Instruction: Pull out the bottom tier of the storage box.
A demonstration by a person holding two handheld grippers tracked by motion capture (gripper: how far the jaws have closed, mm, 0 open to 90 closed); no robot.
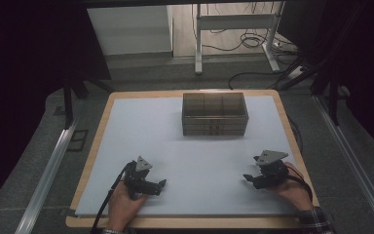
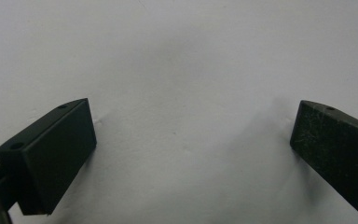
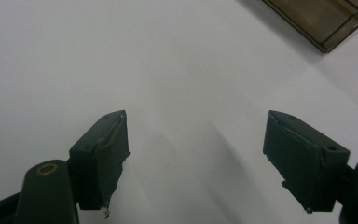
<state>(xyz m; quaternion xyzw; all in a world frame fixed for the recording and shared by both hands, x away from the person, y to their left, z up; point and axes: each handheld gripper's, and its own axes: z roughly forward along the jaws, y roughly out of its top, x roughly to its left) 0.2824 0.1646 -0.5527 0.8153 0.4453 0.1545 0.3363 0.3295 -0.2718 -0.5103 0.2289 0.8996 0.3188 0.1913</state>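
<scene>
High view shows both hands resting near the front of the white mat (image 1: 141, 126), well apart from the smoky drawer box (image 1: 215, 113) at its far middle. Box looks shut and untouched, so the work seems barely begun. Left gripper (image 1: 161, 185) stands wide open, empty, over bare mat. Right gripper (image 1: 247, 178) is also open with nothing between its jaws.
</scene>
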